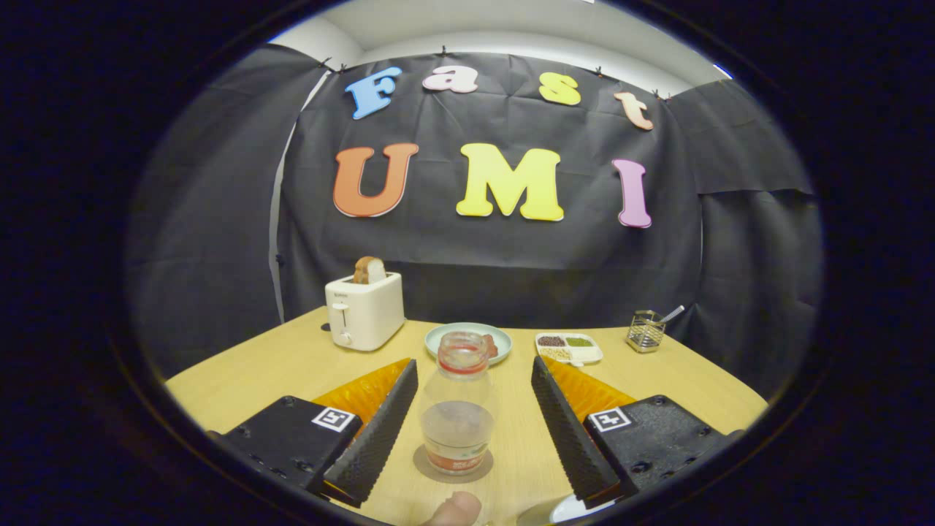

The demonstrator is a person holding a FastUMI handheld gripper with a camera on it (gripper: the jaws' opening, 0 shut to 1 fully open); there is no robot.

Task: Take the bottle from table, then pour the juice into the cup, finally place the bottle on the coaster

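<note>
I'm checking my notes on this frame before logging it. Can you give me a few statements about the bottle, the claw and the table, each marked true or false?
1. The bottle stands upright on a round coaster. True.
2. The claw is shut on the bottle. False: its fingers stand open, one on each side, apart from the bottle.
3. A slice of bread sticks out of the white toaster. True.
4. The bottle is full to the neck. False: liquid fills only its lower part.
5. The divided snack tray sits between the plate and a wire holder. True.
</note>
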